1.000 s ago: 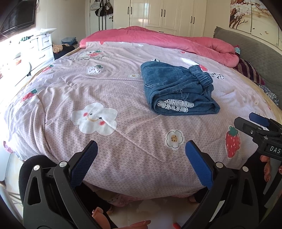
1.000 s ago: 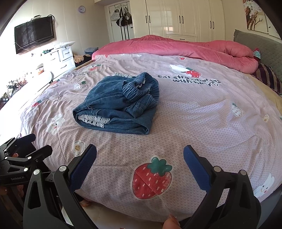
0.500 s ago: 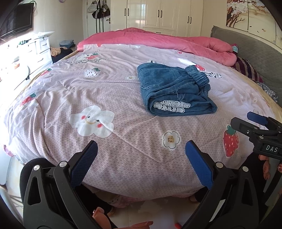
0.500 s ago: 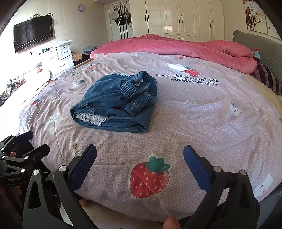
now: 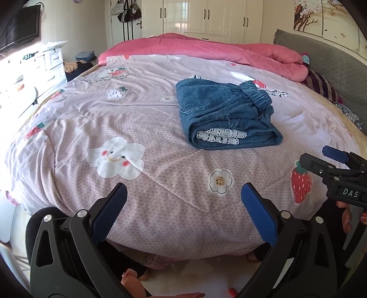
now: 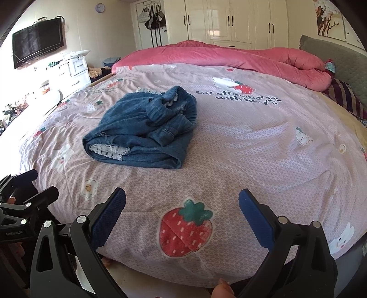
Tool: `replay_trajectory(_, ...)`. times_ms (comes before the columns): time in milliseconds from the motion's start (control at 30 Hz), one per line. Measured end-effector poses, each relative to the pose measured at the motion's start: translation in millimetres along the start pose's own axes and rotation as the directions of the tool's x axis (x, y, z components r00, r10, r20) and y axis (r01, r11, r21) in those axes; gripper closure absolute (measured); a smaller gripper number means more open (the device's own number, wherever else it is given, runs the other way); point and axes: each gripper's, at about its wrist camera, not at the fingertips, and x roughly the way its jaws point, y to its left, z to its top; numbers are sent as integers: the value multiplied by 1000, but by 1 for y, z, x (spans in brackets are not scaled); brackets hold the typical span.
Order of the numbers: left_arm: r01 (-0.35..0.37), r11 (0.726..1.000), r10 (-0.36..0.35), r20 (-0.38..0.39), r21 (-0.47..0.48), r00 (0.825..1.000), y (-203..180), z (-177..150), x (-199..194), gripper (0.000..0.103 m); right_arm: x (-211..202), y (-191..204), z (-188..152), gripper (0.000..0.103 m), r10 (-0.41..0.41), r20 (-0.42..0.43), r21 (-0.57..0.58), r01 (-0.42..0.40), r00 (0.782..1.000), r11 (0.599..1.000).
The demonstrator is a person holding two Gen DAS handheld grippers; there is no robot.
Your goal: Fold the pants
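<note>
The blue denim pants (image 5: 224, 114) lie folded in a compact bundle on the pink patterned bedspread (image 5: 137, 119), white lace hem showing at the near edge. They also show in the right wrist view (image 6: 146, 128). My left gripper (image 5: 183, 206) is open and empty, held off the foot of the bed, well short of the pants. My right gripper (image 6: 182, 215) is open and empty, also off the bed's edge; it shows at the right of the left wrist view (image 5: 335, 165).
A pink duvet (image 5: 206, 50) is piled along the far side of the bed. A grey headboard (image 5: 325, 62) and striped pillow (image 5: 323, 84) are at right. White drawers (image 5: 41, 66), a wall TV (image 6: 37, 41) and wardrobes (image 6: 229, 20) surround the bed.
Both grippers have drawn back and down slightly from the bed; the pants sit a little higher in both views. The pants have not moved.
</note>
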Motion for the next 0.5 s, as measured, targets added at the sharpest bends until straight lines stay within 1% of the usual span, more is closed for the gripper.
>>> replay_trajectory(100,23,999,-23,23,-39,999,6,4,-3,9,5,-8,-1,4,-8,-14,24,8,1000,1000)
replay_trajectory(133,45,998,-44,24,-48,999,9,8,-2,9,6,-11,-1,4,-11,-14,29,11,1000,1000)
replay_trajectory(200,34,998,-34,4,-45,999,18,20,4,9,7,-24,4,5,-36,-6,44,36,999,998)
replay_trajectory(267,-28,998,27,-11,-54,1000,41,37,18,9,10,-46,15,4,-58,-1,75,58,998,995)
replay_trajectory(300,-76,994,72,-46,-74,996,62,50,32,9,11,-56,20,5,-69,-2,89,69,998,994)
replay_trajectory(367,-107,988,96,-100,-109,990,98,70,55,9,14,-96,42,5,-159,24,137,154,987,979)
replay_trajectory(400,-148,983,133,-130,-108,982,125,85,75,9,19,-123,58,5,-226,25,147,220,974,964)
replay_trajectory(467,-226,968,209,-149,-107,966,164,105,100,9,33,-166,83,4,-330,-10,180,326,944,928)
replay_trajectory(500,-263,958,244,-159,-112,957,183,116,113,9,39,-183,92,4,-354,-15,200,349,935,915)
